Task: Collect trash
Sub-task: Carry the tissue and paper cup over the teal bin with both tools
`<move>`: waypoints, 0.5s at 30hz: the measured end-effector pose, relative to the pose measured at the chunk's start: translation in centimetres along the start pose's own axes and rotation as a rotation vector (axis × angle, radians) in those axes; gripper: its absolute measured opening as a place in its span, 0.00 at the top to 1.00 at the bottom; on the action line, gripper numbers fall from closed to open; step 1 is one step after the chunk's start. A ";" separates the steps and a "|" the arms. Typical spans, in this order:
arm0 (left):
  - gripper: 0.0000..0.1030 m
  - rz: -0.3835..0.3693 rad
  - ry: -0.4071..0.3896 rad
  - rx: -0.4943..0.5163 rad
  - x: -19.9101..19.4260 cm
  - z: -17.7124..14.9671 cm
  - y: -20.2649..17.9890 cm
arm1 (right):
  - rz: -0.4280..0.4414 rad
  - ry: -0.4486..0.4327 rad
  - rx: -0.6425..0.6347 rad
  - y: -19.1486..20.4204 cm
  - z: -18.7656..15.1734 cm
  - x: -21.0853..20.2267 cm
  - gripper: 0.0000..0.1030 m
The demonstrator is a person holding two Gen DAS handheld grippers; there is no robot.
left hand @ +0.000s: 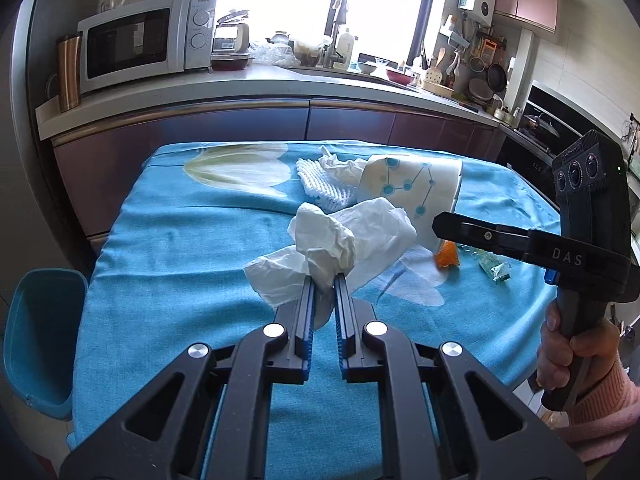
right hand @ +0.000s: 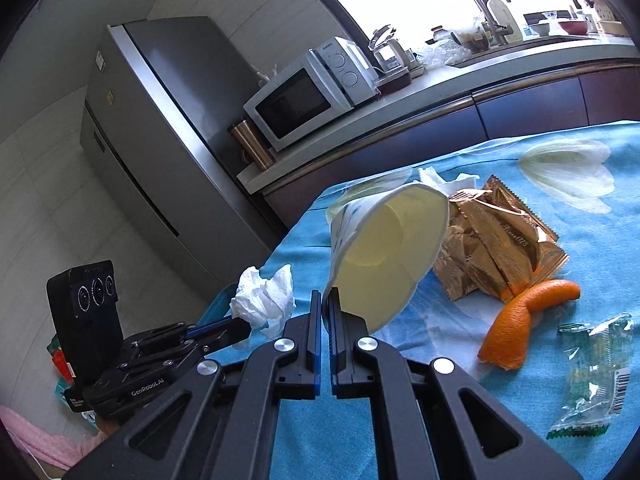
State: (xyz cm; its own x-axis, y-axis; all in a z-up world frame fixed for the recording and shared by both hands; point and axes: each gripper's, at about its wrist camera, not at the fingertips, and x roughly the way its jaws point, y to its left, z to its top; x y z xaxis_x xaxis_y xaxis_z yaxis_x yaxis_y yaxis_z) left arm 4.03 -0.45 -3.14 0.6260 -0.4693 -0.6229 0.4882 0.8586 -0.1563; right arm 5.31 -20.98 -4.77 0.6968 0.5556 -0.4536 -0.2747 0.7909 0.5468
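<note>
A kitchen worktop (left hand: 168,240) draped in a blue cloth printed with white flowers, seen from two hand-held grippers.

The left gripper (left hand: 324,280) has its jaws pinching a crumpled white tissue (left hand: 340,240), which bunches up just past the tips. In the right wrist view the same tissue sits at the end of the left gripper near the worktop's left edge.

The right gripper (right hand: 325,300) has its jaws pressed onto the rim of a paper cup (right hand: 384,248), which is white with blue dots and lines. The cup is tipped on its side, its open mouth facing the right camera. A hand (left hand: 572,356) in a pink sleeve (left hand: 604,408) grips the right gripper's handle.

Still lying on the cloth: a crumpled gold wrapper (right hand: 496,244) just behind the cup, a curl of orange peel (right hand: 520,324) in front of the wrapper, and a clear green wrapper (right hand: 596,376) to the right. A white foam net (left hand: 324,184) and another tissue (left hand: 344,166) lie at the far side.

A blue bin (left hand: 40,340) stands beside the worktop on the left.
</note>
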 end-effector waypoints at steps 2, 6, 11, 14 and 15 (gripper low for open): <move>0.90 0.011 -0.001 -0.007 -0.5 -0.4 0.4 | 0.012 0.012 -0.008 0.3 0.0 0.3 0.98; 0.90 0.028 -0.004 -0.023 -1.4 -1.0 1.5 | 0.035 0.037 -0.026 1.2 -0.1 1.1 0.98; 0.90 0.061 -0.012 -0.045 -2.4 -1.5 3.0 | 0.063 0.068 -0.050 2.4 0.0 2.4 0.98; 0.90 0.084 -0.018 -0.062 -3.1 -1.9 4.1 | 0.080 0.089 -0.062 3.1 0.0 3.4 0.98; 0.90 0.093 -0.021 -0.068 -3.3 -2.0 4.4 | 0.085 0.097 -0.068 3.4 0.0 3.8 0.98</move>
State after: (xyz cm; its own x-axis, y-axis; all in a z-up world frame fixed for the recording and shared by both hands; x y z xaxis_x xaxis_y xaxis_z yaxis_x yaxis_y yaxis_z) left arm 2.91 5.34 -3.30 0.6792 -0.3908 -0.6213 0.3856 0.9102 -0.1510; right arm 7.04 -16.20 -4.67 0.6027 0.6410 -0.4752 -0.3765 0.7535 0.5389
